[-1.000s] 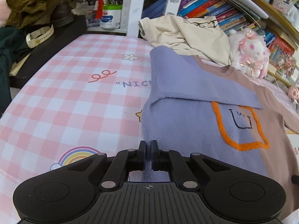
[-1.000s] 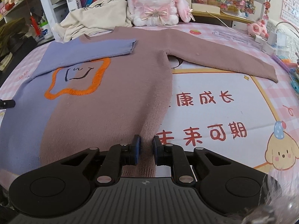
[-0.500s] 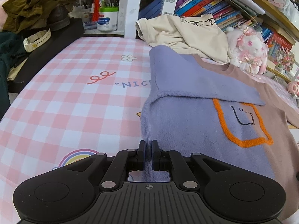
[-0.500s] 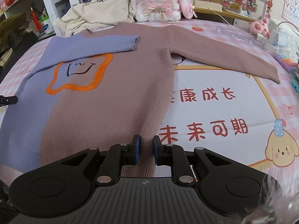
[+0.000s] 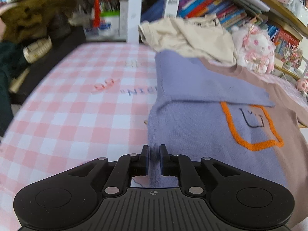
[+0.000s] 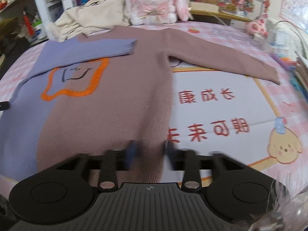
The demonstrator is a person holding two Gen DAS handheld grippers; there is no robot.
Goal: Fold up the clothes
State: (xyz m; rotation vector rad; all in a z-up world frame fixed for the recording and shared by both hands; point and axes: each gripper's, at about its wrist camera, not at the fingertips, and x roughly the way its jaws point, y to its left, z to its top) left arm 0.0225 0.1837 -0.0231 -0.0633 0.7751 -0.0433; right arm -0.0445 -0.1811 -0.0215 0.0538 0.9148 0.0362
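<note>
Cloth, left: pink checked bedcover (image 5: 73,115) lay bare from the dark pile of clothes (image 5: 11,61) at its left edge across to the sweater's side seam.
Left gripper (image 5: 154,160): fingers drawn nearly together, clamped on the lavender hem corner of the sweater (image 5: 202,134); fabric ran up between the pads.
Sweater, place: it lay flat in the middle of the bed, lavender half on the left, mauve half on the right, with an orange-outlined patch (image 6: 77,77) across the join.
Sweater, heading: long axis ran from the hem at both grippers away to the neckline near the shelves; collar pointed at the far edge.
Left sleeve (image 6: 90,49): folded in across the chest, cuff pointing right, lying over the top of the orange patch.
Far edge: cream garment (image 6: 90,17) touched the collar end; plush rabbit (image 6: 154,2) sat just beside it, with books behind.
Right gripper (image 6: 150,152): fingers stood apart, blurred, straddling the mauve hem corner without pinching it.
Right sleeve (image 6: 221,61): stretched straight out to the right, cuff near the clutter at that edge.
Cloth, right: printed panel with red characters (image 6: 207,113) lay uncovered between sleeve and hem.
</note>
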